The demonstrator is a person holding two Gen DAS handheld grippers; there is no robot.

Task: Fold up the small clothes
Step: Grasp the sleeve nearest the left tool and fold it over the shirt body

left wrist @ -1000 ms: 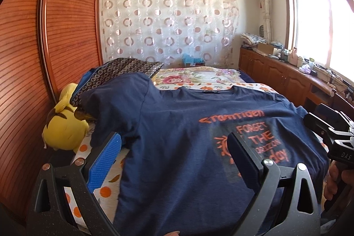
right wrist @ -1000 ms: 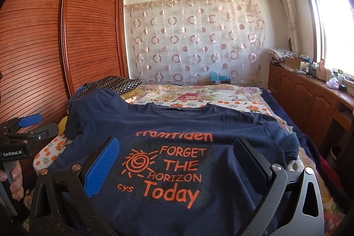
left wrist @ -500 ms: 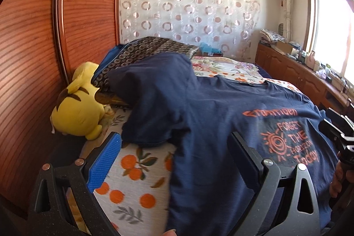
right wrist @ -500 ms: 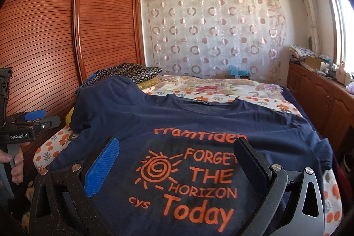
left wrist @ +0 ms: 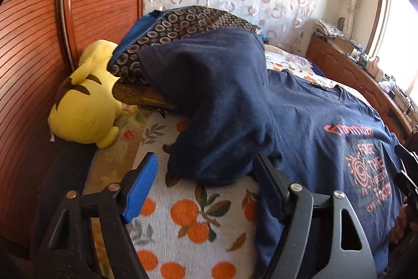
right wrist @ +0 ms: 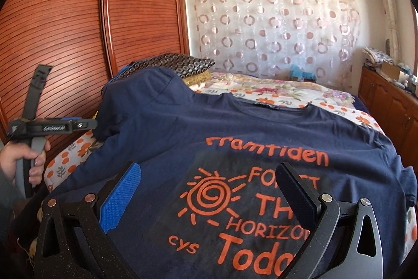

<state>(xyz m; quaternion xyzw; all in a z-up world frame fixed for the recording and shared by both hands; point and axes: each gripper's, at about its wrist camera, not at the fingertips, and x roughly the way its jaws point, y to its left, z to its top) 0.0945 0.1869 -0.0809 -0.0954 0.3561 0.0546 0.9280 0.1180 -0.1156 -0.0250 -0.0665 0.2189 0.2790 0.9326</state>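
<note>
Both jaws stand apart with nothing pinched: on our left gripper [left wrist: 203,190] they are closing toward the hem of the sleeve [left wrist: 209,106], which lies between the pads but is not yet pressed, while our right gripper [right wrist: 209,195] hovers wide open over the printed chest.

To do this step well, we should let the left pads bite the sleeve's lower edge fully, taking both layers, before lifting; a shallow nip would likely slip. Then we carry the sleeve across onto the body in one flat sweep, with the right gripper ready to pin the shirt so it does not drag along the bed [left wrist: 188,221].

Our navy T-shirt [right wrist: 235,137] lies face up across the near part of the bed, collar toward the far edge, orange lettering and a sun spiral showing. Its left sleeve rides up over the patterned pillow [left wrist: 188,22] by the bed's left edge, next to a yellow plush toy [left wrist: 86,106]. The body looks fairly smooth.
</note>
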